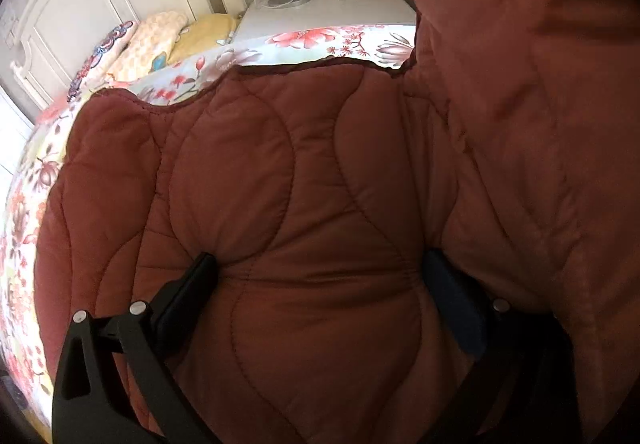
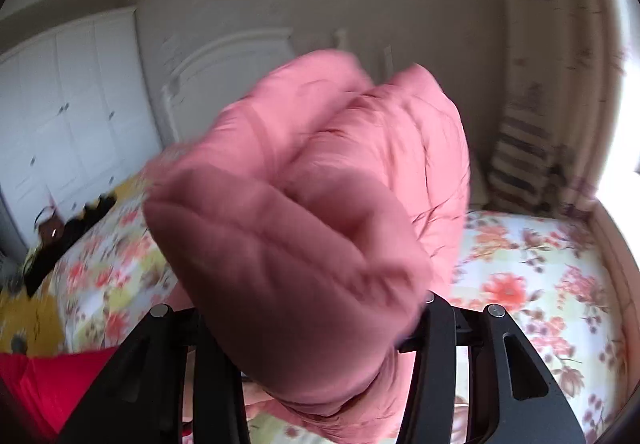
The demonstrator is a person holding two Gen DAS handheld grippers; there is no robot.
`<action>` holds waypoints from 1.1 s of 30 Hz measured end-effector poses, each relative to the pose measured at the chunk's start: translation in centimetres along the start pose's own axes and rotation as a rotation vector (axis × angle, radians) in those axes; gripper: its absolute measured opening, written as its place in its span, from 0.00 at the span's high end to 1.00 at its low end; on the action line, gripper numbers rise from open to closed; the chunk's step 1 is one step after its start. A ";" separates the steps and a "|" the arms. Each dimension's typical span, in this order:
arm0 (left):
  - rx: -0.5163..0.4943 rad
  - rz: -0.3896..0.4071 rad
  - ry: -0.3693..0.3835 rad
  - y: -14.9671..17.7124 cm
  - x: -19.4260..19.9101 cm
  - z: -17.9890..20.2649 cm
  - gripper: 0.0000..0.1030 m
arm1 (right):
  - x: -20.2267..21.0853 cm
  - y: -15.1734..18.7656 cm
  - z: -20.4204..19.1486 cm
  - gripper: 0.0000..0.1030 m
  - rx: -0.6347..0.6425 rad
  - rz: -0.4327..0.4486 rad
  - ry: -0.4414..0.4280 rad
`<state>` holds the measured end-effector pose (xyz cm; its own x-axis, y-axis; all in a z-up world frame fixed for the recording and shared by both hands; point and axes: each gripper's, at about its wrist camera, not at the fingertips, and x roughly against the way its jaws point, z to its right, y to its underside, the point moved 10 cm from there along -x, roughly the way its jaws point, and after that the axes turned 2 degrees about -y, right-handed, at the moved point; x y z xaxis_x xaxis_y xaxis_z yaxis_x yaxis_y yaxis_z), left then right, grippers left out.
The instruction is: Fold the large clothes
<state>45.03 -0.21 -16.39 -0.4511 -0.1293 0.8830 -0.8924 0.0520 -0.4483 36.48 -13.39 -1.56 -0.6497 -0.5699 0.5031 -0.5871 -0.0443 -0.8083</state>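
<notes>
The left gripper [image 1: 320, 268] is wide open, pressing the coat [image 1: 304, 172] flat on the bed [image 1: 320, 38]. The right gripper [image 2: 316, 308] pinches a coat flap, lifted above the bed for folding.

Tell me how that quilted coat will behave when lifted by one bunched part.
The coat is probably floppy: its lifted part droops around the right gripper. Its puffy quilting suggests light but bulky. It may slip, since only a bunch is pinched.
</notes>
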 end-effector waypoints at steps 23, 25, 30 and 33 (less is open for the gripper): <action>0.082 -0.014 -0.112 1.9 2.2 -15.8 0.03 | 0.4 -1.5 0.2 0.55 0.031 -0.046 0.066; 0.122 -0.042 -0.068 2.6 1.0 -16.0 0.02 | 0.0 -1.6 -1.3 0.55 0.063 -0.053 0.065; 0.154 -0.056 -0.012 3.0 0.3 -16.0 0.02 | -2.7 -0.6 -6.2 0.55 0.229 -0.130 0.068; 0.182 -0.073 0.058 3.5 -0.1 -16.8 0.02 | -6.3 2.0 -9.5 0.55 0.355 -0.248 0.026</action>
<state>41.80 16.61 -15.71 -0.3895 -0.0685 0.9185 -0.9084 -0.1358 -0.3954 34.82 -2.09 -3.42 -0.5243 -0.4860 0.6992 -0.5272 -0.4596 -0.7147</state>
